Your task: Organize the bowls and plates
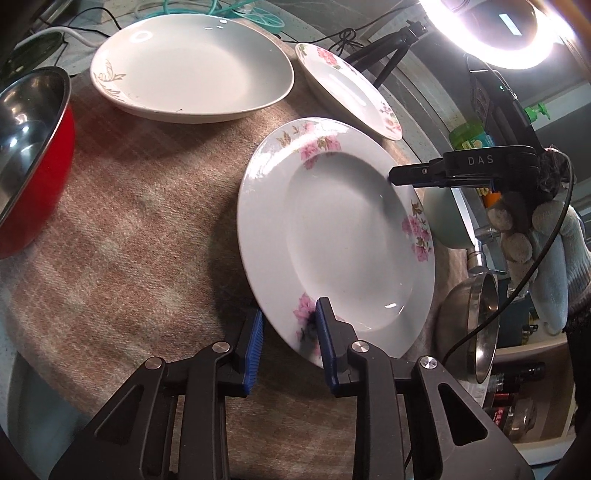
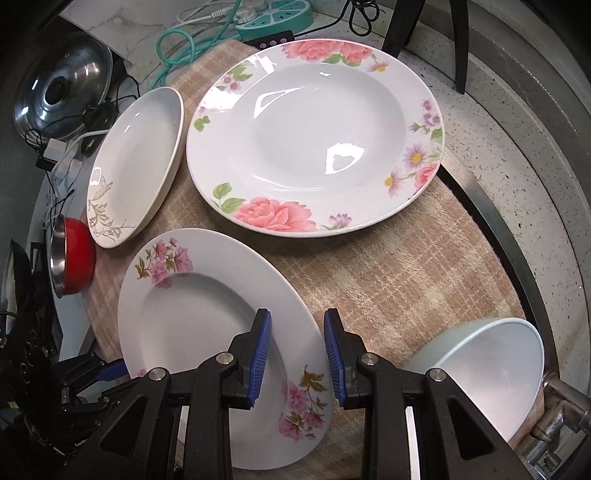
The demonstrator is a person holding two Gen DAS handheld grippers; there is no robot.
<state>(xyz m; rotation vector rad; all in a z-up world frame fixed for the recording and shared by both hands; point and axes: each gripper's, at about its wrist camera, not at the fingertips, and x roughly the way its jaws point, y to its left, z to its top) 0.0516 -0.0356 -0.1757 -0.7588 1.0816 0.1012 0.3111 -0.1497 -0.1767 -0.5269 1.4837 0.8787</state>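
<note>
Lettering reading "DAS" point(image 1: 480, 160) stands on the black body of the right gripper point(image 1: 397, 176), legible only in the left wrist view; a green bottle point(image 1: 469, 136) behind it carries a label too small to read. That view also shows the gloved hand point(image 1: 546, 236) and a ring light point(image 1: 498, 33). The pink-flowered plate point(image 1: 343, 229) hangs tilted above the checked cloth point(image 1: 129, 221), the right tongs clamped on its far rim. The left gripper point(image 1: 290, 332) straddles the near rim, but whether its pads press cannot be told. The right wrist view alone shows the rose-patterned plate point(image 2: 314, 140) whole, a pale green bowl point(image 2: 491, 369) and a teal power strip point(image 2: 273, 11). The leaf-patterned plate point(image 1: 192, 70) and red bowl point(image 1: 33, 147) appear in both.
</note>
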